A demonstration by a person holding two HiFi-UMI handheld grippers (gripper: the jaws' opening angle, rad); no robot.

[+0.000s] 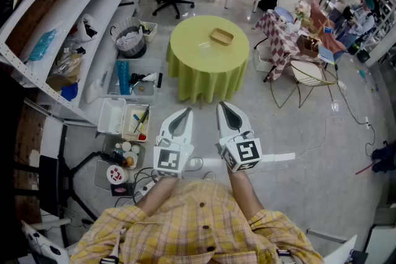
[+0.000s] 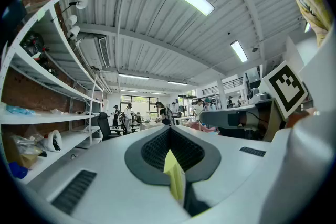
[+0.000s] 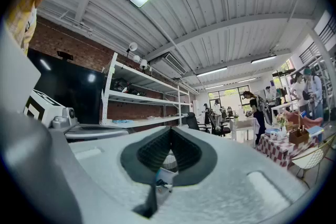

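Yellow-green cloth (image 1: 207,80) is draped over a round table (image 1: 192,40) that stands straight ahead of both gripper tips, well apart from them. A small, shallow woven basket (image 1: 221,37) is set on the tabletop toward its far side, roughly in line with the right gripper (image 1: 224,109). The left gripper (image 1: 184,114) is held just beside the right one, close to the body and above bare floor. The jaws of both are pressed together with nothing caught between the pads; through the slit under the pads only distant things are seen. Clear storage boxes (image 1: 135,78) and a white tray of small items (image 1: 127,119) are ranged on the floor to the left of the left gripper, and a power strip with tangled cables (image 1: 143,187) lies below and behind it. A wire-framed chair (image 1: 307,74) and a thin floor cable (image 1: 346,111) are found well off to the right of the right gripper. Trouble is judged most likely from the cables underfoot, on which a step could be caught. The hanging cloth could be snagged and dragged by a low gripper. The light basket could be pushed across the table by clenched jaws rather than held.
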